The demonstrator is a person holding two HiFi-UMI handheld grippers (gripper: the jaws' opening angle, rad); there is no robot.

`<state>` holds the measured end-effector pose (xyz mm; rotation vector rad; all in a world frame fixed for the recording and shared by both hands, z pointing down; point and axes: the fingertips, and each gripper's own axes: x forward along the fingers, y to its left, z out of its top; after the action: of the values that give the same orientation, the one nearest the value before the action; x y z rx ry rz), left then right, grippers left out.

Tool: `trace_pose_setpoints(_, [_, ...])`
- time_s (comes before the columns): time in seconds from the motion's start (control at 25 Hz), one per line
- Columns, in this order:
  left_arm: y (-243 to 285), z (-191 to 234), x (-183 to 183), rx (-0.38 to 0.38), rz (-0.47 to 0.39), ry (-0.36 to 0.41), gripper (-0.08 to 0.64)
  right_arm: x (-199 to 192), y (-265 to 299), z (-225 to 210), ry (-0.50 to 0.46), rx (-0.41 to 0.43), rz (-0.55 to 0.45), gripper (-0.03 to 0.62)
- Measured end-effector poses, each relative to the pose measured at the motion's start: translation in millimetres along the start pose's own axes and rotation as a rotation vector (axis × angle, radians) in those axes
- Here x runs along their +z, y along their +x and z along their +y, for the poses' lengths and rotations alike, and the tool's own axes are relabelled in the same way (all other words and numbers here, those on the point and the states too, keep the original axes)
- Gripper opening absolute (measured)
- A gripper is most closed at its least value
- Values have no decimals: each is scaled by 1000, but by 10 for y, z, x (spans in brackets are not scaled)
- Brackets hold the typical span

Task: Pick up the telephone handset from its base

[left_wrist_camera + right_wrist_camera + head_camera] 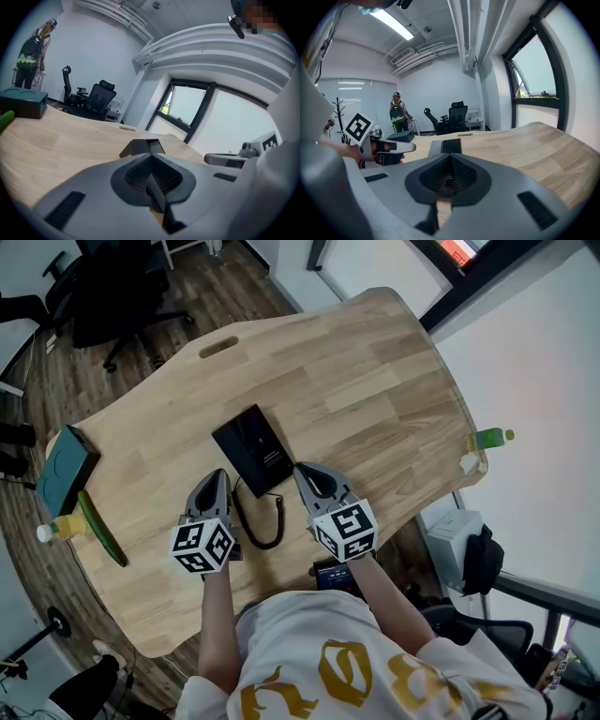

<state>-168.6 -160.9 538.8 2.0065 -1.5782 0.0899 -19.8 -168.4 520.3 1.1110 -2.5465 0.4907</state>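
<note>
The black telephone (255, 448) lies at the centre of the head view, just above and between the two gripper tips. The left gripper (219, 476) and right gripper (302, 469) flank its lower edge, jaws pressed together and empty. Its coiled cord (267, 526) loops between them on the pale wooden table (375, 381). Office chairs (112, 306) stand on the dark floor (202, 287) at the upper left.

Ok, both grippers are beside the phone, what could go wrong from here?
The left gripper and right gripper are both shut; pushed in like this they would likely shove the phone instead of gripping it.
The cord loops between them and could snag a gripper or drag the whole phone along when lifting.
</note>
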Motion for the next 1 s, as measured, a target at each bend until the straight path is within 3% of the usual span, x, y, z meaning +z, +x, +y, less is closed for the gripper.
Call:
trace_pose_setpoints(0.16, [101, 76, -161, 45, 47, -8, 6, -88, 101, -79, 25, 9, 24, 5])
trace_pose_setpoints(0.64, [343, 89, -358, -12, 91, -147, 6, -288, 342, -188, 17, 50, 97, 5])
trace_pose_setpoints(0.76, [372, 80, -377, -18, 94, -168, 46, -320, 374, -197, 7, 56, 106, 6])
trace_pose_setpoints(0.88, [427, 82, -433, -18, 120, -176, 147, -353, 394, -205, -12, 57, 113, 5])
trace_pose_setpoints(1.0, [481, 62, -469, -35, 137, -186, 163, -382, 408, -208, -1, 59, 117, 6])
